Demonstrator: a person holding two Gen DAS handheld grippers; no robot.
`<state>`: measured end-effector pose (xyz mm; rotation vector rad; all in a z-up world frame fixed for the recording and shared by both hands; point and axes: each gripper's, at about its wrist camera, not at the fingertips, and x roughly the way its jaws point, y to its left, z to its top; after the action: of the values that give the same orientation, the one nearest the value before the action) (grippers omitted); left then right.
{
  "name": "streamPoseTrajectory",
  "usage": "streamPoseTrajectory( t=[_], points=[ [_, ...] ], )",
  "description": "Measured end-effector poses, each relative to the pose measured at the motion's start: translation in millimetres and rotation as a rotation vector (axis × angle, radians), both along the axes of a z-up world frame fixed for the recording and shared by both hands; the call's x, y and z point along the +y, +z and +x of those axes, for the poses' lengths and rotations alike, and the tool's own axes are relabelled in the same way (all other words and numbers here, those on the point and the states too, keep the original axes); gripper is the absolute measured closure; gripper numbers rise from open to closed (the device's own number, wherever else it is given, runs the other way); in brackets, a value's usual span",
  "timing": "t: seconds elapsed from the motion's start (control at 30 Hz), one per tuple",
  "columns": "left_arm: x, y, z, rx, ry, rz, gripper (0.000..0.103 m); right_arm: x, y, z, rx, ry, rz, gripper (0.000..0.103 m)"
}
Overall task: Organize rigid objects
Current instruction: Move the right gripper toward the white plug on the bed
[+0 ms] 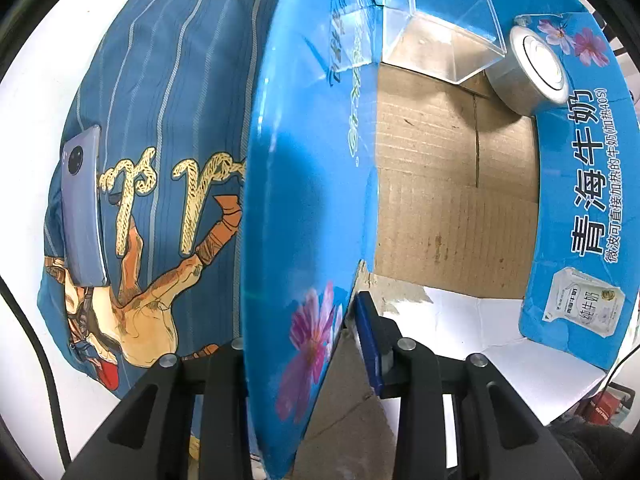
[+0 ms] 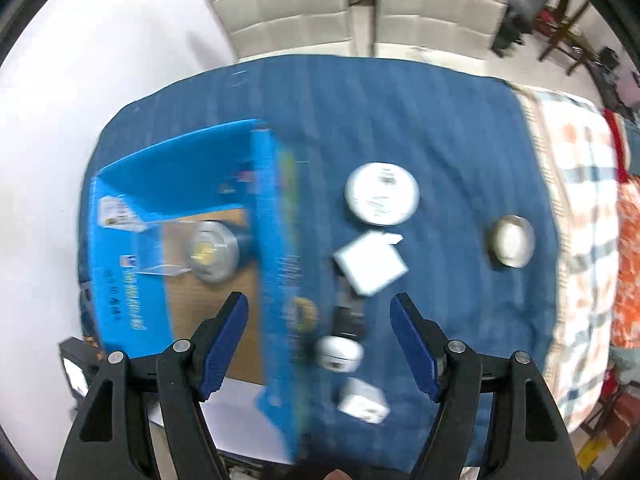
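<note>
Blue striped cloth (image 1: 176, 92) with a printed cartoon figure covers the table, and on it, in the left wrist view, a glossy lilac phone (image 1: 82, 208) lies face down. Close up, the left gripper (image 1: 308, 356) is clamped tight on the near flap of the carton (image 1: 452, 184), a blue printed cardboard box with a raw corrugated floor. Inside at the far end sit a clear plastic tub (image 1: 440, 36), square and tipped on its side, and a round metal tin (image 1: 528, 72) just beside it, leaning against the wall.

Over to the right wrist view, blurred: the right gripper (image 2: 320, 344) hangs high above the table with its blue-padded fingers (image 2: 224, 344) spread wide and nothing between them. From up here the whole carton shows at left, tub and tin inside. Out on the cloth, unseen from the other camera: a flat white disc (image 2: 382, 194), a white square box (image 2: 370, 264), a small metal bowl (image 2: 512, 240) well apart to the right, a dark object (image 2: 350, 312) too smeared to name, a white rounded case (image 2: 340, 354) and a white cube (image 2: 362, 400). Pale chairs (image 2: 288, 4) stand beyond the table.
</note>
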<state>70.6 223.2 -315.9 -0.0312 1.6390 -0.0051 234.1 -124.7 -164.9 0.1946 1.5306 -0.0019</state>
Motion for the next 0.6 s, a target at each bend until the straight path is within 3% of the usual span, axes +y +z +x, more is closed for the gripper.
streamPoseTrajectory(
  t=[0.13,0.27,0.53,0.6],
  points=[
    [1,-1,0,0.002,0.009,-0.003,0.073,-46,-9,-37,0.017,-0.026,-0.023,0.027],
    [3,-2,2,0.006,0.020,-0.007,0.073,-59,-29,-77,0.051,0.020,-0.055,0.027],
    [6,-5,1,0.008,0.017,-0.004,0.073,-19,-91,-151,0.058,0.249,-0.103,0.029],
    [5,-6,1,0.006,0.010,0.000,0.073,-8,-107,-160,0.066,0.305,-0.128,0.038]
  ],
)
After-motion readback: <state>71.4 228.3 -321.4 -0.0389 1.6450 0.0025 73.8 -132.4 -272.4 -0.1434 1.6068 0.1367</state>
